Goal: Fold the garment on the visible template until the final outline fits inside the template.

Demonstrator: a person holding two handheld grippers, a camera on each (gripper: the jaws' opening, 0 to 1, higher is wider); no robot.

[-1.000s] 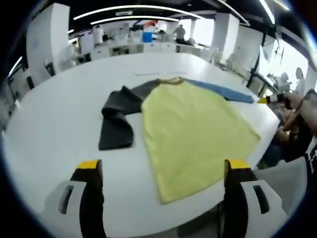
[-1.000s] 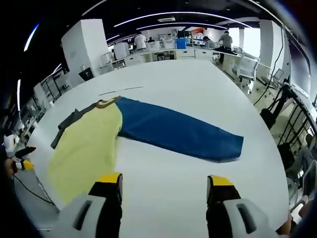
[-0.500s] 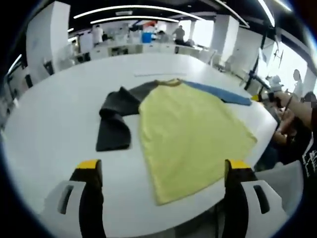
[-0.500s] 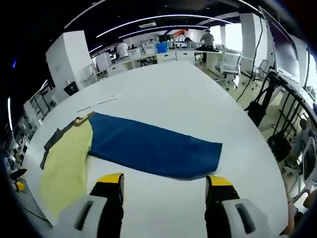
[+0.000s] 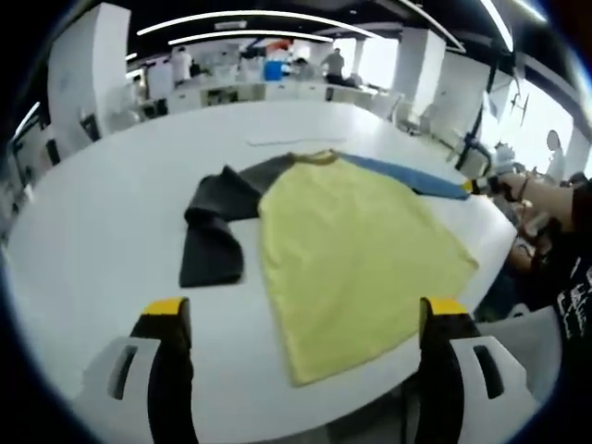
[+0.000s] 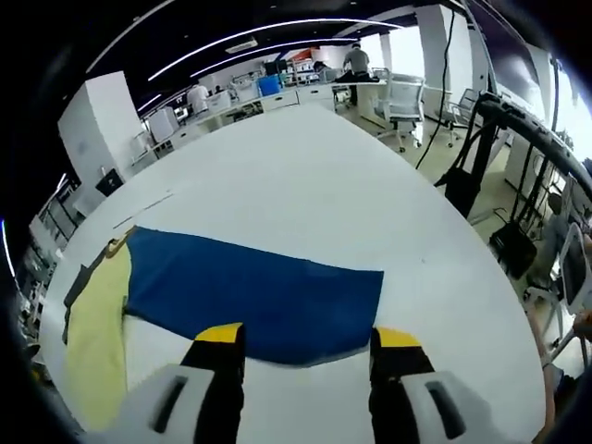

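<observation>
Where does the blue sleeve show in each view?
Left gripper view: blue sleeve is a thin strip right of centre, running from the collar toward the right gripper.
Right gripper view: it lies across the centre, just beyond the jaws.
Shared landmark: the yellow body panel.

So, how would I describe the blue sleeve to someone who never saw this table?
Find the big white table. A garment with a yellow body lies spread on it. The blue sleeve stretches flat and straight from one shoulder; the opposite sleeve is dark grey and bent.
</observation>
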